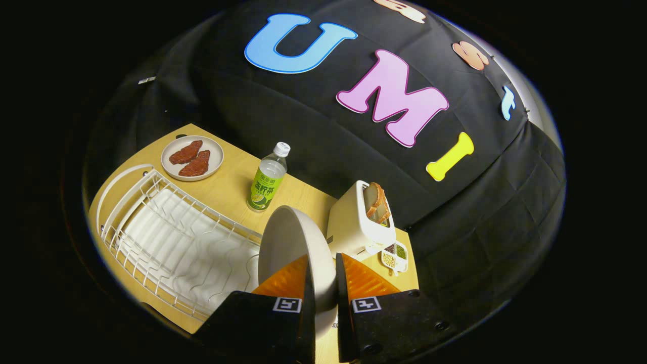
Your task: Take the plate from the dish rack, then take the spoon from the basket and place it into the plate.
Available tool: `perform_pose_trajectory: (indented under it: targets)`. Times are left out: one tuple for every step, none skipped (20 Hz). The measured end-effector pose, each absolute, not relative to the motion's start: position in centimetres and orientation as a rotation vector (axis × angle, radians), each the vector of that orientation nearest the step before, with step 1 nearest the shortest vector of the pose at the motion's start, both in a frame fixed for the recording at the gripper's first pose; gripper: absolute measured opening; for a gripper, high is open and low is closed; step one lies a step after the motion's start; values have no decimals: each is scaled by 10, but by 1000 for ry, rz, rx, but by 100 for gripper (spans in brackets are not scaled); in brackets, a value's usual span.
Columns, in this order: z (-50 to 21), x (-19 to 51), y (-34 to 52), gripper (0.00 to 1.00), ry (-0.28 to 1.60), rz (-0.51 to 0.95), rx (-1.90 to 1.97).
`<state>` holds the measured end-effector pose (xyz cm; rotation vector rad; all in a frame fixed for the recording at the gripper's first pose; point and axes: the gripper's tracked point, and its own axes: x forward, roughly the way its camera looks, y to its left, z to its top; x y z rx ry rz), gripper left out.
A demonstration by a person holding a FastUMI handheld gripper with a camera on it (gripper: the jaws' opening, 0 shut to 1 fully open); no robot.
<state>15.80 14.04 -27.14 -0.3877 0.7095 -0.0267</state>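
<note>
While the fingers (pixel 322 283) pinch the rim of the beige plate (pixel 293 242) and hold it on edge above the worktop (pixel 227 187), beside the white dish rack (pixel 177 237), it appears lifted out ready for the spoon.

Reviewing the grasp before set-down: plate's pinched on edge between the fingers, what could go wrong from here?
1. The plate is held on edge by its rim in the gripper; it may pivot or slip.
2. The toaster with bread sits just beyond; a swing could hit it.
3. The tea bottle stands close and could topple.
</note>
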Motion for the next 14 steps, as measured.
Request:
perform_pose_trajectory:
  targets:
    - [-270, 154, 137, 22, 719, -15, -344]
    - [-269, 150, 136, 22, 717, 9, -301]
    - [-269, 145, 131, 21, 722, 16, -256]
    - [-266, 140, 126, 22, 721, 24, -211]
    - [-260, 137, 122, 22, 708, 37, -158]
    - [-255, 131, 119, 22, 698, 53, -103]
    - [-251, 124, 114, 21, 692, 62, -68]
    - [-246, 117, 108, 21, 690, 68, -40]
    - [-242, 109, 102, 21, 689, 75, -18]
    - [-237, 100, 97, 21, 687, 82, 6]
    - [-233, 90, 92, 21, 684, 87, 34]
    - [-230, 80, 86, 22, 687, 91, 63]
    - [-228, 71, 80, 21, 689, 91, 94]
    - [-228, 61, 74, 21, 695, 89, 125]
